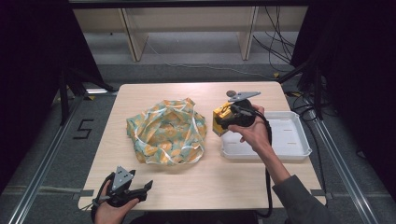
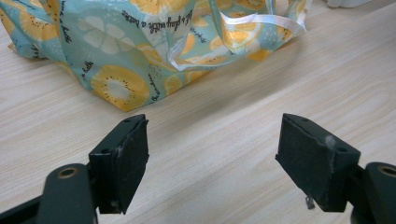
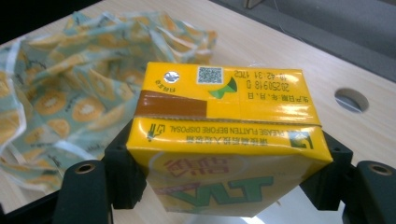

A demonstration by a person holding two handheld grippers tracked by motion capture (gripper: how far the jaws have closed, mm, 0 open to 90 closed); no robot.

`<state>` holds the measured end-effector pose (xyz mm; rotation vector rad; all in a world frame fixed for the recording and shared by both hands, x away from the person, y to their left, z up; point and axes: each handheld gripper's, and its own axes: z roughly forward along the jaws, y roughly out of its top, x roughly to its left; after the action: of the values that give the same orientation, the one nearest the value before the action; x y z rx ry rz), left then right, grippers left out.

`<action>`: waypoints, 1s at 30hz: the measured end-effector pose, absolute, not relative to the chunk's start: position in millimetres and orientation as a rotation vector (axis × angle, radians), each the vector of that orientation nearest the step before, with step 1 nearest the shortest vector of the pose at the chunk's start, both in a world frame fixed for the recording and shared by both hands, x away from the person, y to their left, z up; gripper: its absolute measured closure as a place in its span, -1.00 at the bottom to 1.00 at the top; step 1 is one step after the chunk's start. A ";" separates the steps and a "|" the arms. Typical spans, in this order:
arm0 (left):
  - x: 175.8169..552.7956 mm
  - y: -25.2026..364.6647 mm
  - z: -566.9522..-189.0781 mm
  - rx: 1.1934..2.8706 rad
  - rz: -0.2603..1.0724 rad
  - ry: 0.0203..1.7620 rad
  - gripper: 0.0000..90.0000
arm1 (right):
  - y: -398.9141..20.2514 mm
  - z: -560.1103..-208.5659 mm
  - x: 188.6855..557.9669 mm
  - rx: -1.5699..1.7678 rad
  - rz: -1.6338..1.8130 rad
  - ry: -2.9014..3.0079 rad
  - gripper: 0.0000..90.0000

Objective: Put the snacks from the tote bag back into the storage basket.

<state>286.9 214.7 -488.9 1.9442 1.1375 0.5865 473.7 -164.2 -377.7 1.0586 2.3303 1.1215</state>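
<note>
A yellow drink carton [image 3: 224, 140] sits clamped between the black jaws of my right gripper [image 3: 224, 177], which is shut on it; its top with the foil straw hole faces the camera. From above, that right gripper [image 1: 223, 120] holds the carton [image 1: 219, 117] over the table between the tray and the bag. A crumpled teal bag with an orange-slice print and white ribbon handles [image 1: 166, 131] lies mid-table, its mouth upward. My left gripper [image 1: 140, 190] rests open at the front left edge, its jaws apart over bare wood, pointing at the bag [image 2: 135, 51].
A white shallow tray [image 1: 289, 144] stands at the right of the wooden table [image 1: 210, 182]. A round cable hole [image 3: 351, 99] is in the tabletop near the far edge. Black cables trail from both grippers; dark floor and shelving lie beyond.
</note>
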 end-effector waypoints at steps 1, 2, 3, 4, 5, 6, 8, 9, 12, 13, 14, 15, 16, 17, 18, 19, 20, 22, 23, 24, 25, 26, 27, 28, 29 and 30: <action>286.6 214.3 -489.2 1.938 0.577 1.150 -0.46 | -169.8 -379.7 472.4 1.067 1.116 2.327 -0.32; 286.7 214.4 -489.4 1.936 0.576 1.149 -0.46 | -175.8 -381.2 471.7 1.060 1.107 2.317 -0.32; 286.7 214.5 -489.2 1.937 0.578 1.149 -0.46 | -180.2 -382.7 469.7 1.073 1.102 2.323 -0.32; 286.8 215.9 -488.4 1.959 0.586 1.138 -0.46 | -185.8 -384.6 469.3 1.066 1.104 2.311 -0.32; 287.0 215.8 -488.9 1.956 0.579 1.141 -0.46 | -189.6 -386.2 467.0 1.093 1.101 2.305 -0.32; 287.0 215.7 -488.9 1.958 0.580 1.142 -0.46 | -194.8 -388.0 467.0 1.081 1.094 2.305 -0.32; 286.9 215.6 -488.9 1.957 0.580 1.143 -0.46 | -202.1 -393.2 464.5 1.101 1.094 2.286 -0.32; 286.9 215.6 -488.8 1.957 0.581 1.143 -0.46 | -204.2 -395.3 461.9 1.113 1.088 2.289 -0.32; 287.1 214.1 -489.8 1.923 0.581 1.153 -0.46 | -210.2 -401.2 457.1 1.155 1.086 2.278 -0.32; 287.1 214.2 -489.5 1.931 0.585 1.150 -0.46 | -213.9 -402.2 458.5 1.117 1.077 2.295 -0.32; 286.8 214.6 -489.1 1.941 0.588 1.147 -0.46 | -214.9 -405.5 457.1 1.117 1.090 2.273 -0.32; 286.9 215.8 -488.8 1.961 0.583 1.142 -0.46 | -215.2 -405.6 454.7 1.152 1.080 2.289 -0.32; 287.1 215.5 -489.0 1.956 0.582 1.142 -0.46 | -217.4 -407.9 455.2 1.128 1.086 2.275 -0.32; 287.1 215.6 -489.0 1.959 0.582 1.142 -0.46 | -218.6 -408.5 454.2 1.134 1.074 2.288 -0.32; 287.1 215.6 -489.0 1.960 0.582 1.141 -0.46 | -218.4 -411.1 453.9 1.136 1.096 2.268 -0.32; 287.1 215.6 -489.1 1.959 0.582 1.141 -0.46 | -217.8 -411.4 451.4 1.164 1.085 2.283 -0.32; 286.9 215.6 -489.0 1.958 0.583 1.142 -0.46 | -218.7 -413.4 452.6 1.138 1.086 2.278 -0.32; 286.9 214.3 -489.6 1.937 0.580 1.149 -0.46 | -219.0 -416.2 451.2 1.140 1.082 2.277 -0.32; 286.9 214.0 -489.7 1.933 0.582 1.150 -0.46 | -218.5 -419.1 450.6 1.149 1.088 2.273 -0.32; 286.7 213.7 -489.6 1.932 0.586 1.151 -0.46 | -218.1 -421.3 450.8 1.133 1.093 2.268 -0.32; 286.6 213.7 -489.6 1.932 0.586 1.151 -0.46 | -216.2 -421.7 448.4 1.183 1.089 2.279 -0.32; 286.6 213.5 -489.7 1.931 0.582 1.148 -0.46 | -216.4 -423.5 448.9 1.163 1.088 2.277 -0.32; 286.6 213.4 -489.7 1.931 0.582 1.147 -0.46 | -215.6 -425.0 447.9 1.178 1.083 2.285 -0.32; 286.7 213.3 -489.8 1.931 0.581 1.148 -0.46 | -216.6 -427.4 449.5 1.148 1.086 2.286 -0.32; 286.7 213.3 -489.8 1.931 0.581 1.149 -0.46 | -213.7 -429.2 447.8 1.188 1.100 2.272 -0.32; 286.6 213.3 -489.7 1.931 0.582 1.148 -0.46 | -214.0 -430.3 448.1 1.175 1.079 2.285 -0.32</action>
<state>286.6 213.3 -489.7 1.9310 1.1481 0.5817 448.1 -214.0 -430.3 1.1752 2.2848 1.0787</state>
